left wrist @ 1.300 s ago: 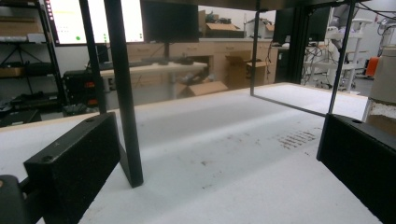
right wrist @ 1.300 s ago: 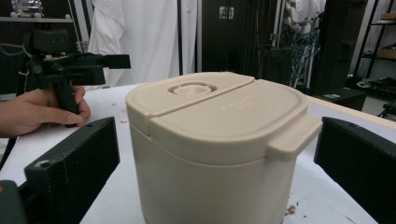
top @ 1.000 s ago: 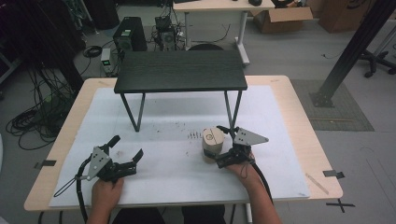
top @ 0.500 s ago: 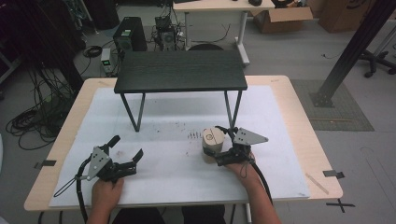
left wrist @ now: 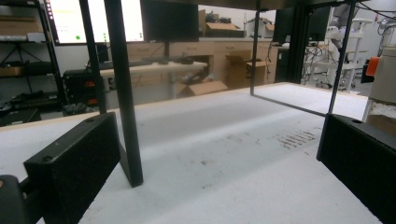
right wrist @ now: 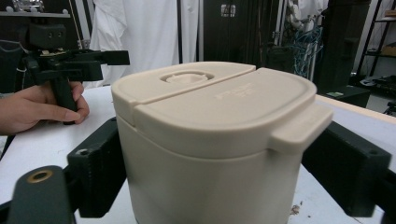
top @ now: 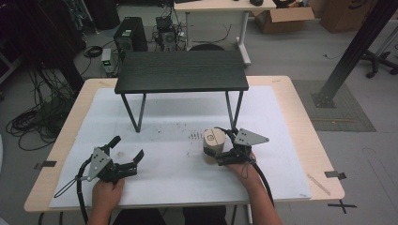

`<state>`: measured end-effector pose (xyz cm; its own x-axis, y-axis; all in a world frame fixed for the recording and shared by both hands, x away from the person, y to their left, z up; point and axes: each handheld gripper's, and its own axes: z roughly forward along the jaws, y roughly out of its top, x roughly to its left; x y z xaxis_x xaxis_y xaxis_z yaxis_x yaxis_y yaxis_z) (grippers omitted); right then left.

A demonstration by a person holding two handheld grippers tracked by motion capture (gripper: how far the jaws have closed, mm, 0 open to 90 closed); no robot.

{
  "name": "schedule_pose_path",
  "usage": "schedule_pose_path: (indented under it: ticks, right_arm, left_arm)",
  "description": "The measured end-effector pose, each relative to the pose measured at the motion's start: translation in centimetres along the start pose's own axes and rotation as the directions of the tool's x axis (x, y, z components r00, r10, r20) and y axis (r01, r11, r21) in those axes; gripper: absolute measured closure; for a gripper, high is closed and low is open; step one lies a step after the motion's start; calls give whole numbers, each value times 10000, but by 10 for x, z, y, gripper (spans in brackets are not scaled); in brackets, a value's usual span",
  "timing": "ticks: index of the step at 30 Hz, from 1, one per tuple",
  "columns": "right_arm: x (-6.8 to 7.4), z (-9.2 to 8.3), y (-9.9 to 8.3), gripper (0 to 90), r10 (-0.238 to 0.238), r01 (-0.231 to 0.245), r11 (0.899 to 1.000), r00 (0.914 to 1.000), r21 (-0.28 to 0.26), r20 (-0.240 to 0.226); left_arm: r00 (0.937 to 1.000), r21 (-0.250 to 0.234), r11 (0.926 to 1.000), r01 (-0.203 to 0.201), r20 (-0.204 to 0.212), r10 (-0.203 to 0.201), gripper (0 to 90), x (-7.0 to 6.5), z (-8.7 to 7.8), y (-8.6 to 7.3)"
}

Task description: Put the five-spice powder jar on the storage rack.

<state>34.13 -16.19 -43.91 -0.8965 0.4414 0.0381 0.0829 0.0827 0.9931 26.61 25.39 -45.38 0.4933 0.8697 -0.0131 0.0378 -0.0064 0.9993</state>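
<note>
Beige lidded container [top: 214, 145] stands upright on the white mat [top: 281, 117] of the desk, right of centre and toward the near edge, just in front of the black stand [top: 181, 71]. Right gripper [top: 224, 148] brackets it, one jaw on each side; the jaws have just been closing, and the pads appear to touch its walls, though contact is not certain. Left gripper [top: 127, 153] rests near the near-left corner, jaws apart, holding nothing.
</note>
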Motion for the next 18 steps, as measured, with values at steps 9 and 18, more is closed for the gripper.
schedule_pose_path:
  ticks: [9,18]
  right_arm:
    - [0,-2,0,239,-107,106,9999,9993,-48,-345]
    - [2,-2,2,242,-142,142,9999,9996,11,-237]
  left_arm:
    - [10000,10,10000,-2,1,2,2,0,0,0]
    - [10000,1,10000,-4,2,4,2,0,0,0]
